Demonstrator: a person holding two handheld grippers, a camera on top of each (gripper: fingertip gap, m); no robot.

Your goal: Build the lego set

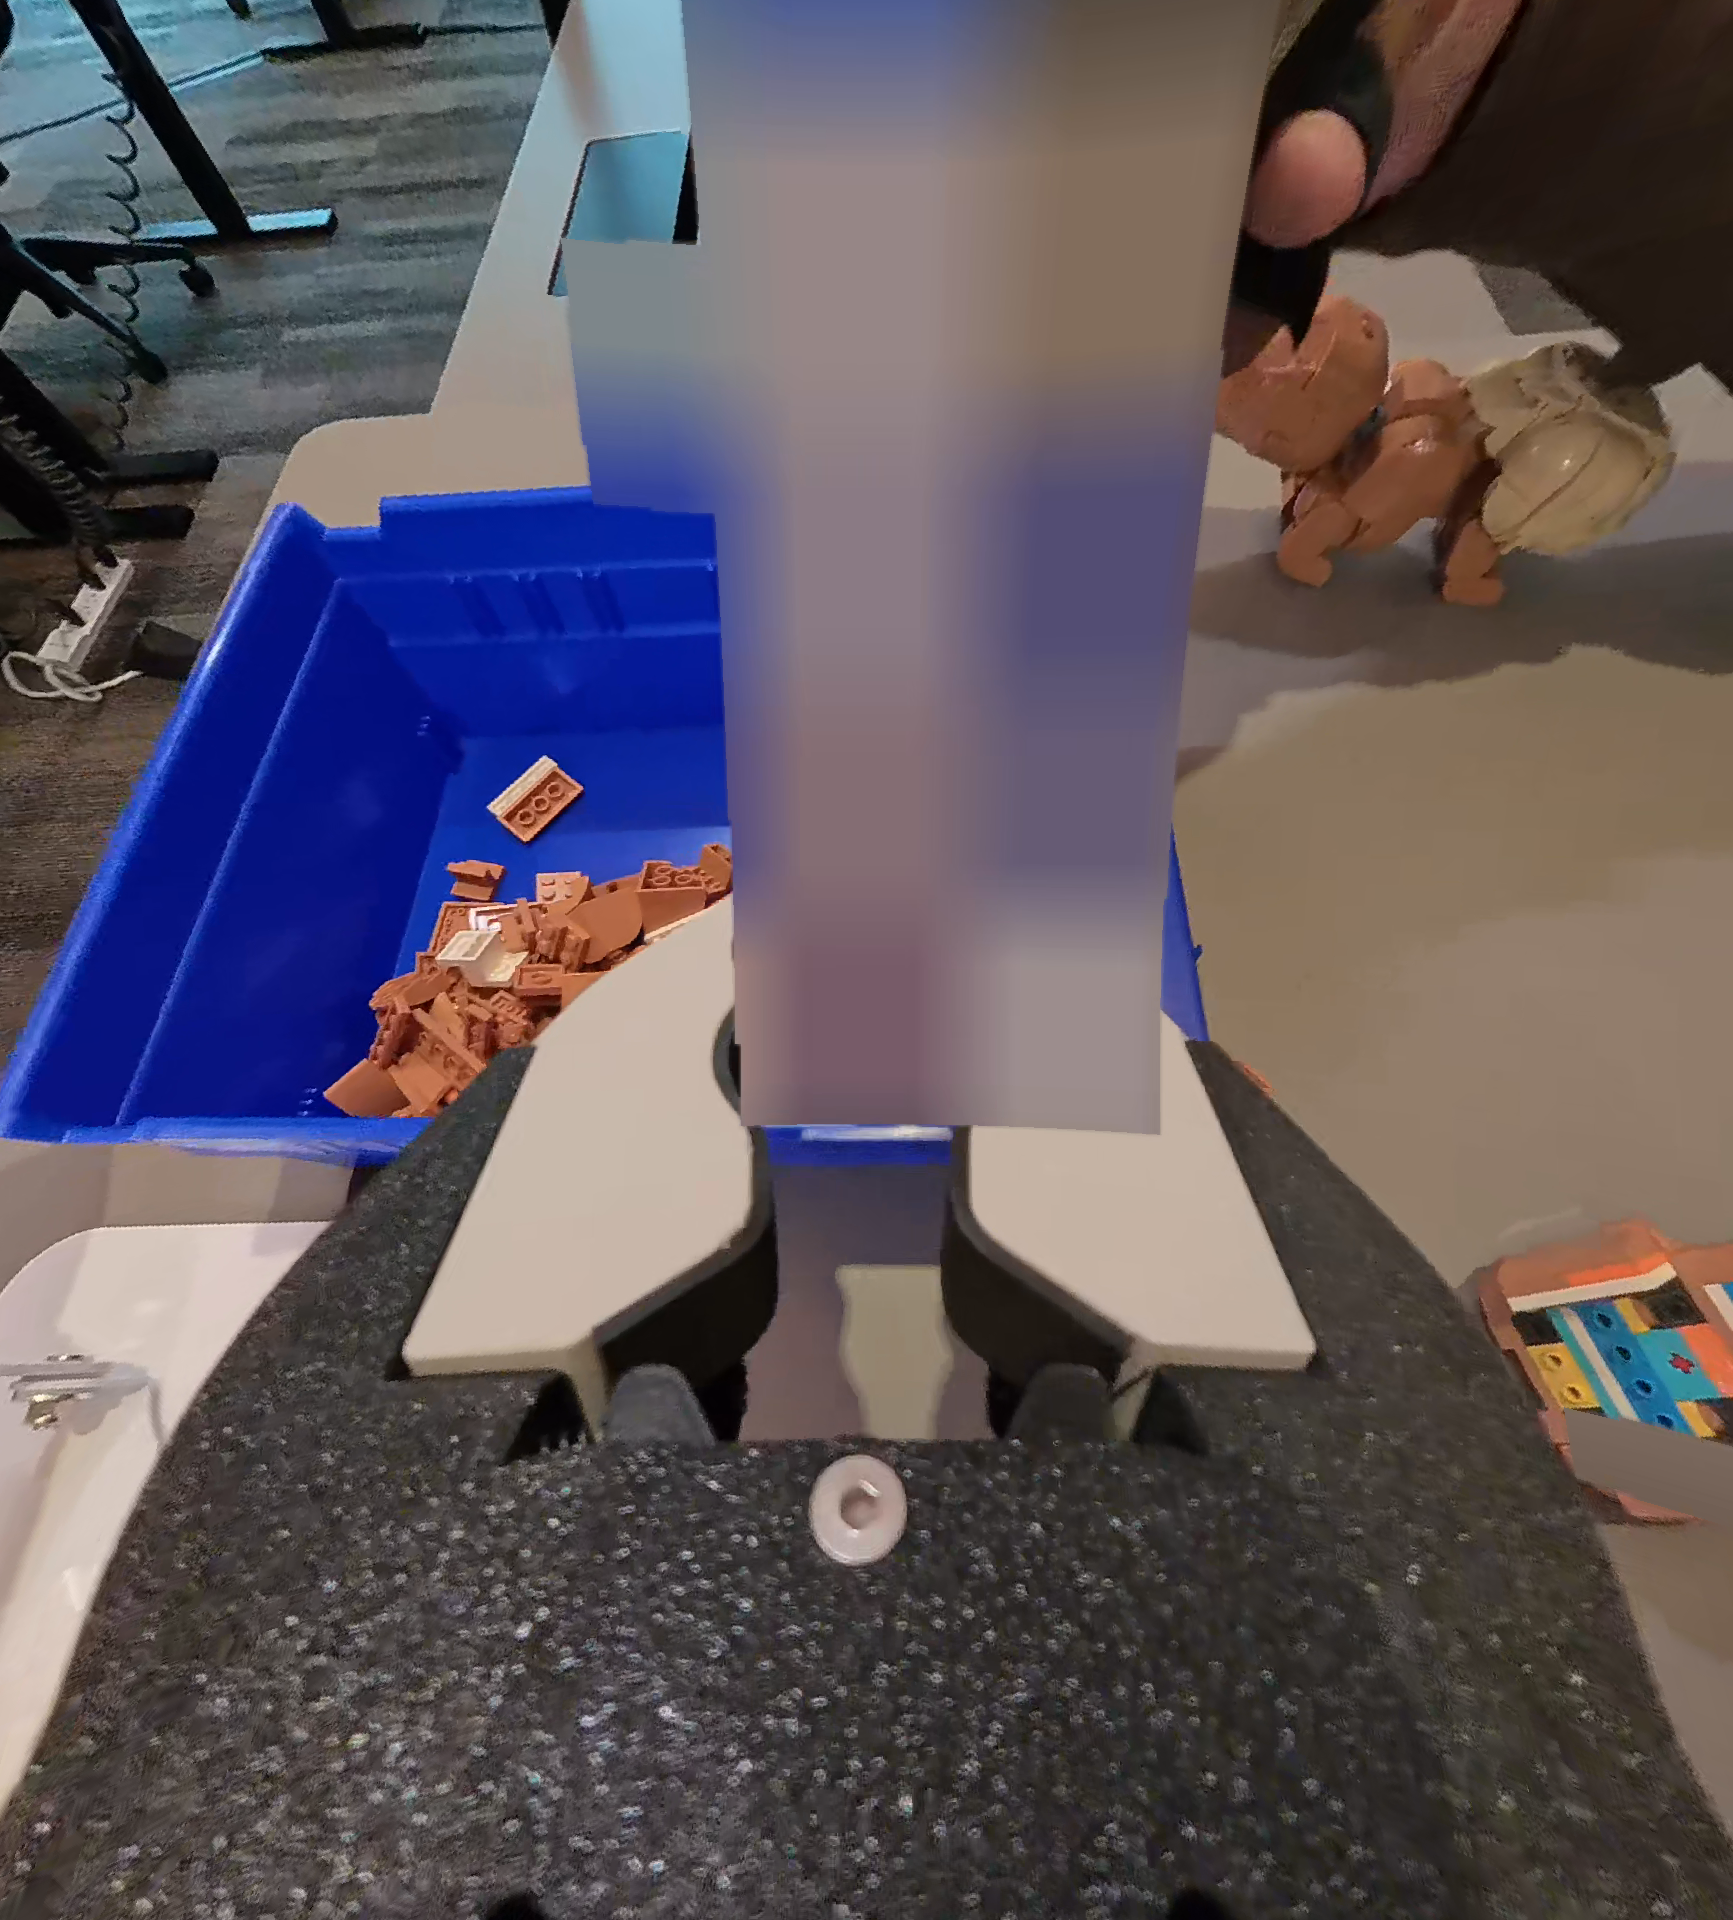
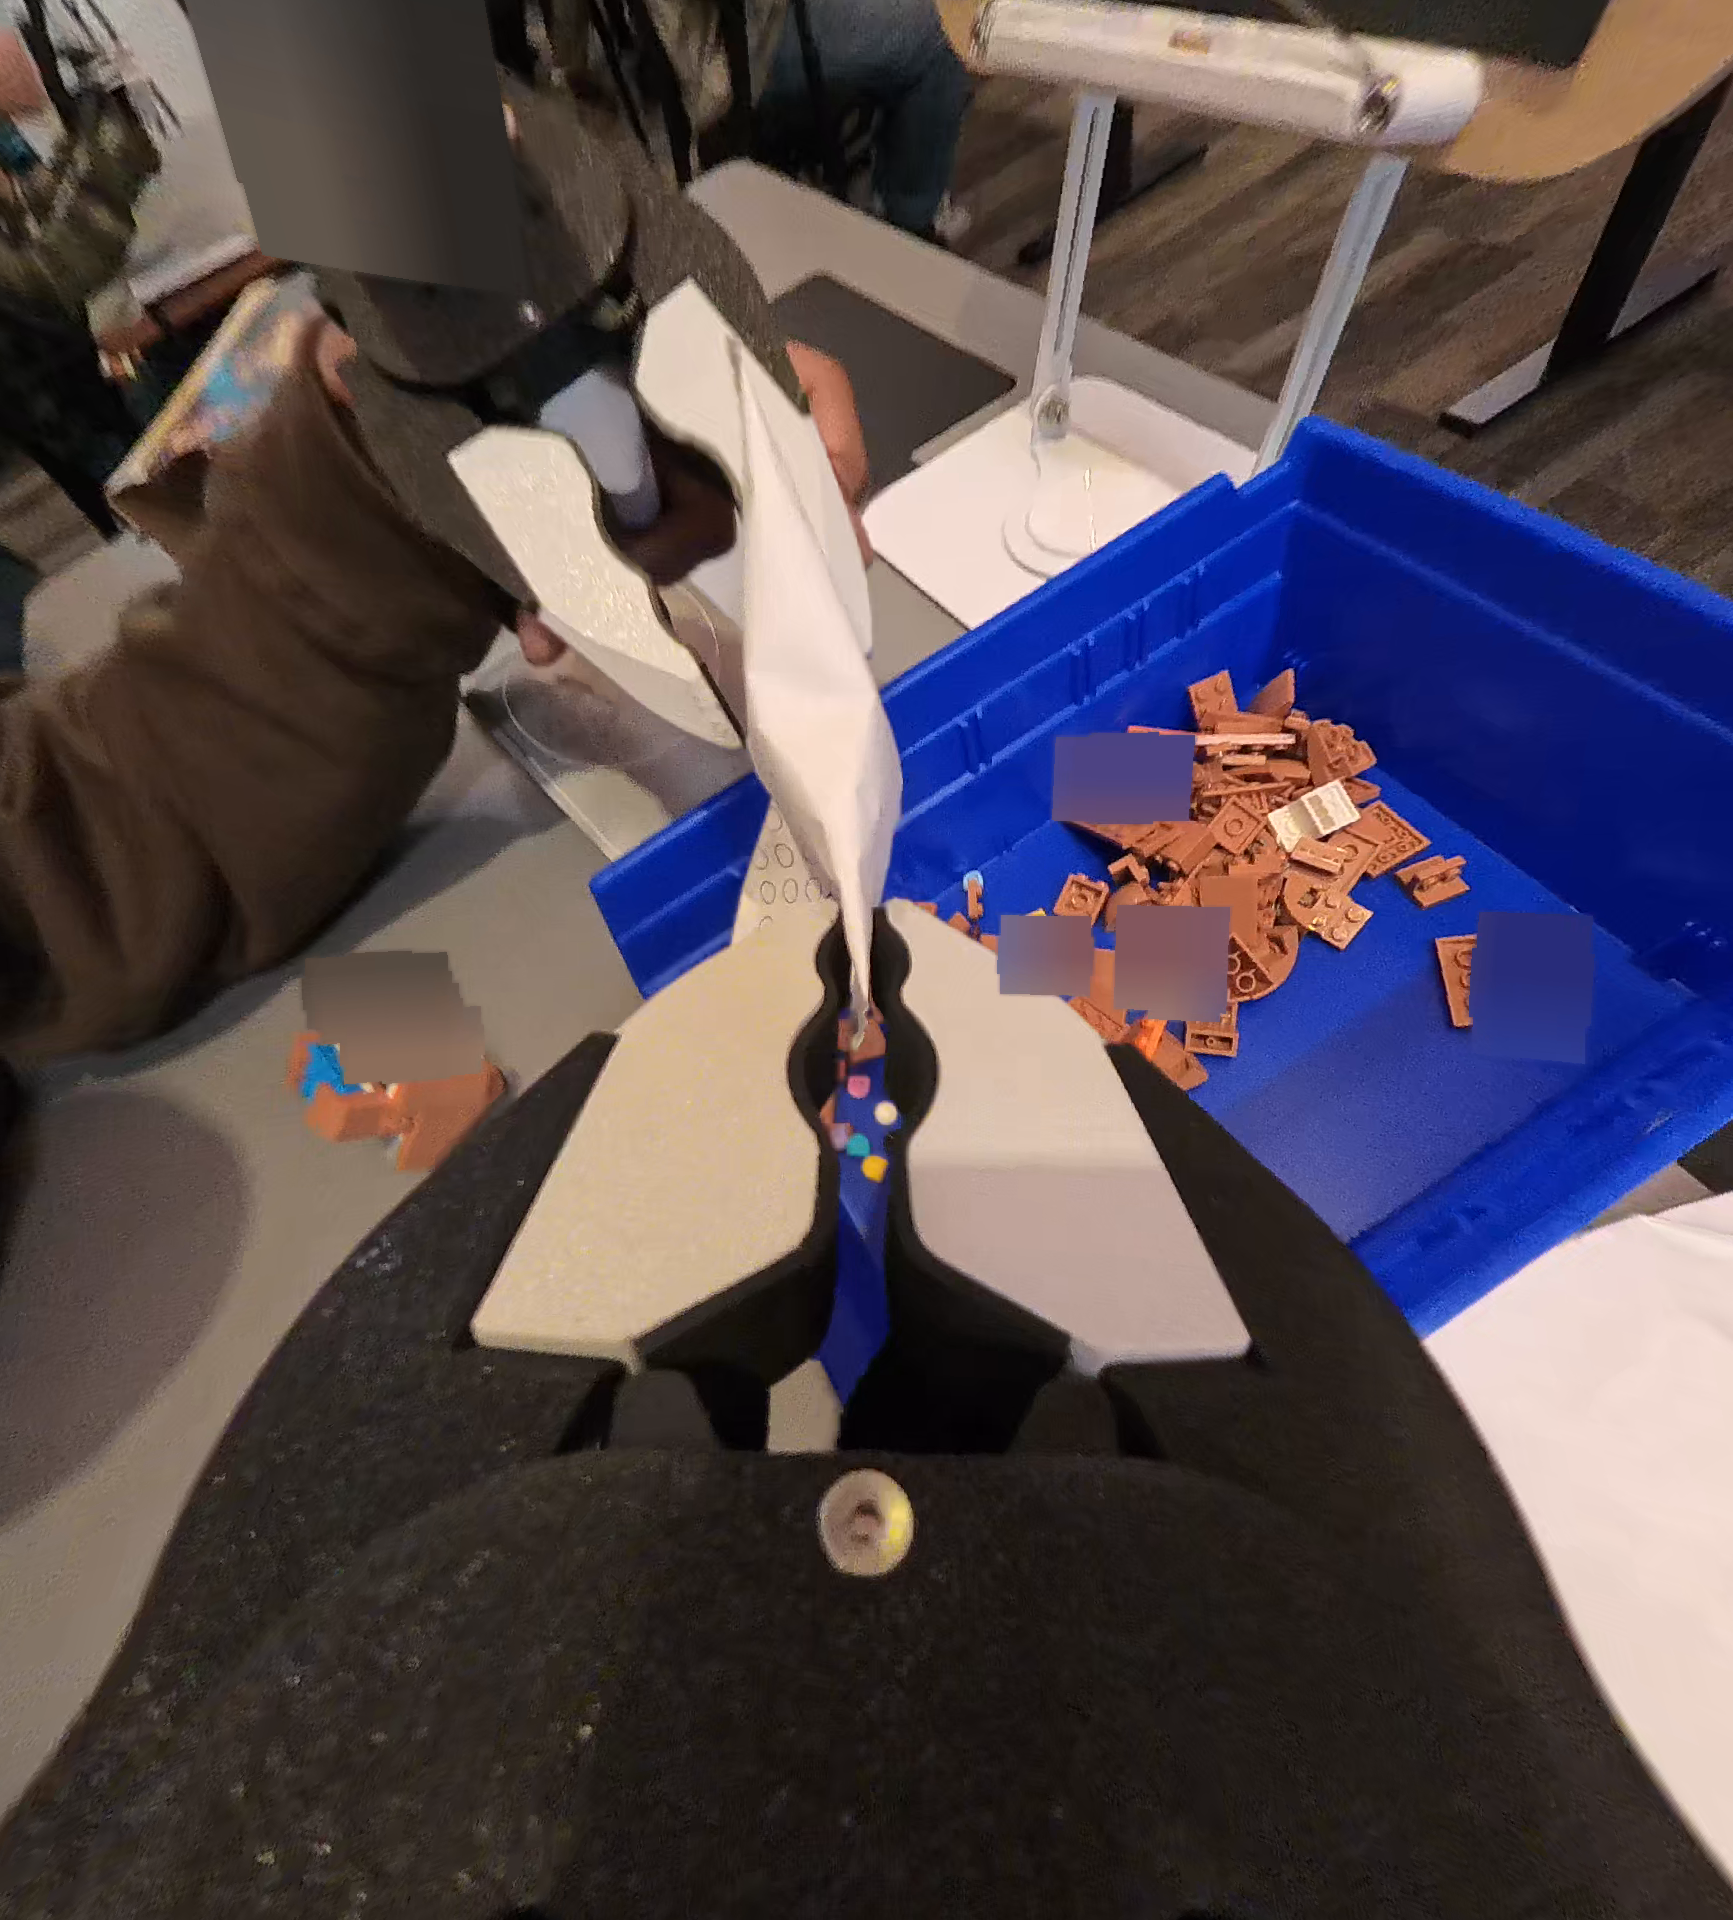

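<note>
White bag upright (long axis vertical)

Right hand-held gripper pinched nearly closed at its tips; left hand-held gripper raised opposite, angled downward.

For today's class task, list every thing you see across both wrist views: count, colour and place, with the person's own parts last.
Bin: one, blue, on the table's far side.
Loose bricks: many, mostly reddish-brown, a few white, piled in the bin.
Small bits: several, pink, white, orange, in the bin behind the right gripper's fingers.
Paper bag: one, white, held over the bin by both grippers.
Dog model: one, brown with a cream back, standing on the table.
Flat build: one, brown-edged with blue, orange, yellow, on the table.
Lamp: one, white, behind the bin.
Table: one, grey.
Left gripper: black and grey, shut on the bag's upper part.
Right gripper: shut on its lower end.
Sleeve: brown.
</note>
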